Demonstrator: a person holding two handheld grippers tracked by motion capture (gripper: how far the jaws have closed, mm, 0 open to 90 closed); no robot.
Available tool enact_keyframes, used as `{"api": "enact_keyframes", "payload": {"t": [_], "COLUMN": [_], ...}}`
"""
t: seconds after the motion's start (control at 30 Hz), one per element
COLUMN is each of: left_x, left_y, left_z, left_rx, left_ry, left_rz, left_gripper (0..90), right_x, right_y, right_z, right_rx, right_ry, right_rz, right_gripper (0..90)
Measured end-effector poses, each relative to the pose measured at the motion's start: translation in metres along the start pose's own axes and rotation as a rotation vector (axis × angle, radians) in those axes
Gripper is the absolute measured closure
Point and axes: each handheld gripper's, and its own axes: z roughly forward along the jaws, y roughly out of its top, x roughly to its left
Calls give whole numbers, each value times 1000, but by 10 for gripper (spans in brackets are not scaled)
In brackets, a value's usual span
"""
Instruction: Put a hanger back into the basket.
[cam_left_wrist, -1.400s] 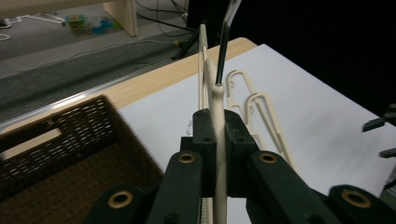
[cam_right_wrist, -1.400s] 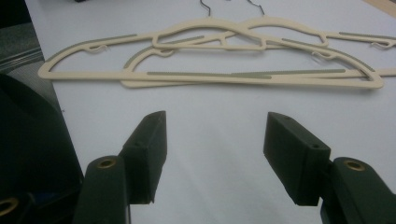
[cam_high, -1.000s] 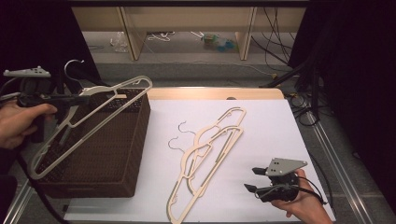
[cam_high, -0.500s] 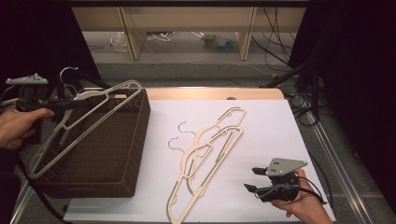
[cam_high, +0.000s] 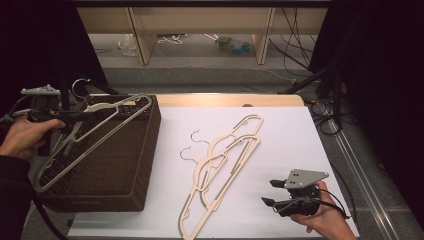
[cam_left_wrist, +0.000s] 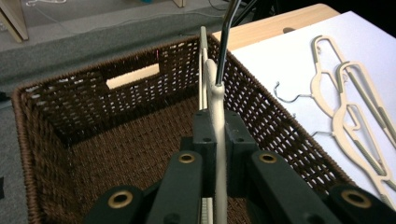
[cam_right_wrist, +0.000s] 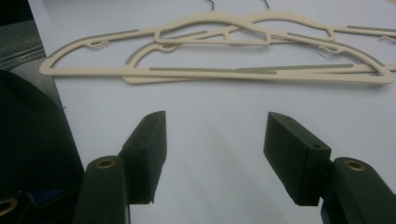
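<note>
High view: left gripper (cam_high: 82, 116) clamped on the neck of a cream hanger (cam_high: 115, 105), held tilted over the wicker basket (cam_high: 150, 145); far shoulder at the basket's far right corner, low end down past the near left rim. Left gripper view: jaws pressed together on the thin edge of the hanger (cam_left_wrist: 215, 93) just below its metal hook (cam_left_wrist: 226, 42), open basket (cam_left_wrist: 46, 84) underneath. Not yet inside.

Likely trouble:
- Bridging instead of dropping in. Looks about as long as the basket is wide, so if let go at this slant, probably one end perched on the rim, or the whole thing off the left side.
- Snagging. Hook or shoulder notches apt to catch in the open weave or the handle slot when lowered close to a wall.
- Twisting in the grip. Narrow hold near one point of a long frame, so easy to pivot on any knock against the rim.

Right gripper (cam_high: 267, 192) low over the white surface (cam_high: 280, 145), jaws apart, nothing between them. Just ahead, two more hangers (cam_right_wrist: 224, 70) overlapped. Risk there: one lifted, the other dragged along or pushed off the near edge.
</note>
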Motion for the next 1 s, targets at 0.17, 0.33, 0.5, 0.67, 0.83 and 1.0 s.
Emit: {"api": "enact_keyframes", "payload": {"t": [0.17, 0.33, 0.5, 0.67, 0.83, 1.0], "left_x": [1, 4, 9, 11, 12, 15], "left_y": [-6, -12, -20, -27, -33, -38], "left_z": [10, 20, 30, 38, 44, 49], "left_rx": [21, 53, 82, 95, 122, 187], "left_ry": [-6, -13, -16, -19, -14, 37], "left_rz": [-3, -14, -37, -43, -50, -43], "left_gripper": [855, 854, 854, 854, 853, 847], "right_x": [0, 1, 0, 0, 1, 1], "right_y": [-1, 0, -1, -1, -1, -1], "right_z": [2, 2, 2, 2, 3, 4], "right_rx": [2, 3, 7, 8, 12, 11], "right_ry": [0, 3, 2, 6, 7, 6], "right_rz": [5, 6, 8, 4, 6, 5], "right_gripper": [405, 405, 405, 405, 405, 405]}}
